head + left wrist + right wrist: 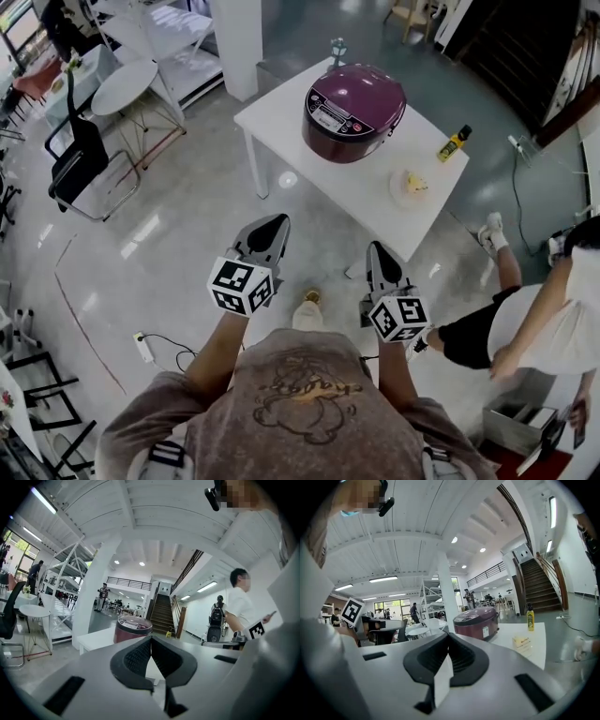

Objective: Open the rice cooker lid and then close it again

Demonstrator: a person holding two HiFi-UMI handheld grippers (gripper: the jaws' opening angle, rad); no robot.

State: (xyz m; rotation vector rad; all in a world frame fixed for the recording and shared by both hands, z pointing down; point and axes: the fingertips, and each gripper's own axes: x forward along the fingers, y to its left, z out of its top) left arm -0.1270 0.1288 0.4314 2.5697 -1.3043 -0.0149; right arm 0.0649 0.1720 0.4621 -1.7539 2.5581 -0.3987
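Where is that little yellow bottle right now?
In the head view, the yellow bottle stands on the white table, right of the purple rice cooker and beyond the small plate, near the table's right edge.

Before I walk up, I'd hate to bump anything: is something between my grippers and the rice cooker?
Nothing visible does. Only floor lies between the left gripper, the right gripper and the table; the plate and bottle sit right of the rice cooker.
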